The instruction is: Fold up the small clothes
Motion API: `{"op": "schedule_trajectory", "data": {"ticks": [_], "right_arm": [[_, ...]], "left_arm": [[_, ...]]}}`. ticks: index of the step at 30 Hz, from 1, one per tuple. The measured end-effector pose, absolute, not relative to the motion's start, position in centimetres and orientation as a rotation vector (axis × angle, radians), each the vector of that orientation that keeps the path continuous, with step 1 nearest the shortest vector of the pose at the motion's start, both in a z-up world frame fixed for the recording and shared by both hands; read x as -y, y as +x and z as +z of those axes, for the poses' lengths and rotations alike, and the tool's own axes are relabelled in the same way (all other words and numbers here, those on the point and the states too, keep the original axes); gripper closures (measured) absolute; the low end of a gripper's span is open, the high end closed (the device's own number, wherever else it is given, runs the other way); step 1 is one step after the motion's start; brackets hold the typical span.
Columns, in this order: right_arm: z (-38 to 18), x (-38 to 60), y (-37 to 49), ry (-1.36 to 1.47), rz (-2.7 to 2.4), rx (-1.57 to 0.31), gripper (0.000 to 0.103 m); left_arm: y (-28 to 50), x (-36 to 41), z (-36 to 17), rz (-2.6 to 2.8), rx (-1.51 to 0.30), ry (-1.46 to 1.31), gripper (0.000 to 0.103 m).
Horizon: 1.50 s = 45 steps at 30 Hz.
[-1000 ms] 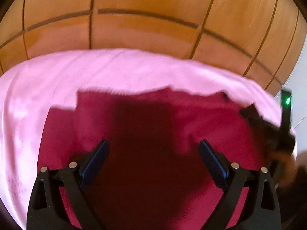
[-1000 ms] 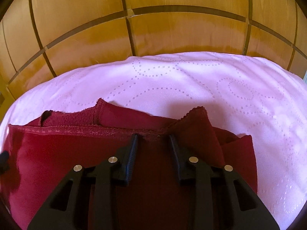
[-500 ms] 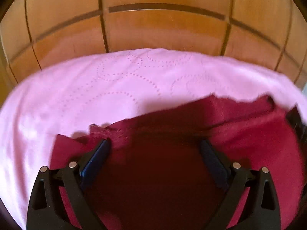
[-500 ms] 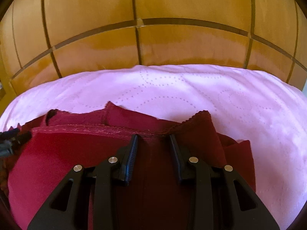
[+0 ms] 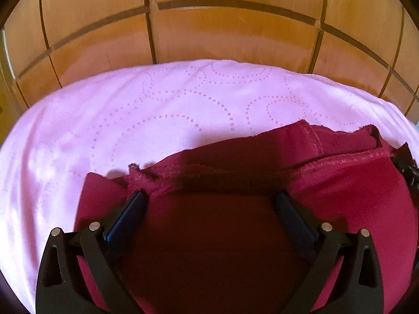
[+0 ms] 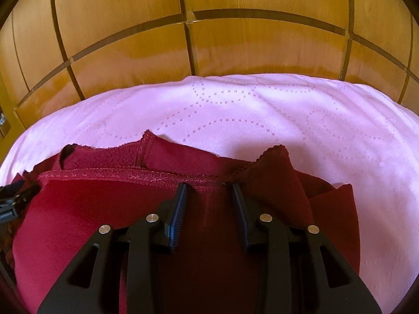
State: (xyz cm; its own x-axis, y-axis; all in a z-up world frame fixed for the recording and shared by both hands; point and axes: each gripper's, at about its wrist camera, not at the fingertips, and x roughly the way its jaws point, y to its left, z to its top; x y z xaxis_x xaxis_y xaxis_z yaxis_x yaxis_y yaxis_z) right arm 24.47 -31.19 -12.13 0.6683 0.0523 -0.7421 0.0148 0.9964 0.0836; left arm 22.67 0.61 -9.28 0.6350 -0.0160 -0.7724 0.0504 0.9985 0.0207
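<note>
- Two black hand-held grippers work one dark red stretchy knit garment (image 6: 104,209), which lies on a pale pink quilted bedspread with dotted swirls (image 6: 262,120), in front of honey-coloured wooden panels (image 6: 235,47).
- Right gripper (image 6: 209,191): its jaws stand partly apart, with the garment's stitched hem band between the tips. The cloth looks gathered there, but whether the pads truly press on it cannot be told.
- Left gripper (image 5: 209,198): its jaws stand wide apart, tips resting over the same hem band; the pads do not pinch anything, and the cloth lies flat between them.
- Beyond the right gripper's tips, a scalloped corner stands up just to the right and a seamed flap rises to the left, so the garment looks partly doubled over, with layers not yet aligned.
- In the left wrist view, a corner of cloth sticks out just left of the left jaw, and the right gripper's dark tip (image 5: 408,167) shows at the far right edge.
- To do this step well, I judge the left jaws should close on the hem near that loose corner, catching every layer.
- Both grips should then carry the edge at equal height and pace, keeping it taut enough to avoid a skewed crease.
- Stretchy fabric may slip from a shallow pinch, so bite well behind the hem stitching.
</note>
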Motion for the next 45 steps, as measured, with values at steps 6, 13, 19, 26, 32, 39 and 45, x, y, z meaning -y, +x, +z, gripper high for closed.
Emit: {"op": "schedule_trajectory", "data": {"ticks": [6,13,19,26,32,39,45], "right_arm": [[-11.9,31.2,24.2,0.085,0.016,-0.823,0.068],[-10.3,31.7,22.1,0.128,0.057,-0.698,0.043],[-8.9,31.8,18.6,0.231,0.107,-0.699,0.031],[-11.8,30.9,18.9,0.154,0.100,-0.804,0.018],[-11.8,30.4,18.5,0.132,0.087,-0.790,0.018],[-11.7,30.3,18.2,0.109,0.066,-0.780,0.014],[-11.7,30.3,18.2,0.110,0.066,-0.779,0.014]], "left_arm": [[18.5,-0.1,-8.2,-0.020,-0.829,0.050,0.003],[16.9,-0.2,-8.2,-0.018,-0.824,0.072,0.003],[17.2,-1.1,-9.2,-0.042,-0.849,0.011,0.002],[17.1,-1.5,-9.7,-0.071,-0.862,-0.035,0.002],[17.0,-1.2,-9.5,-0.055,-0.860,-0.018,0.002],[13.5,-0.3,-7.9,-0.101,-0.798,-0.037,0.002],[11.5,0.3,-7.5,-0.138,-0.766,-0.025,0.002]]}}
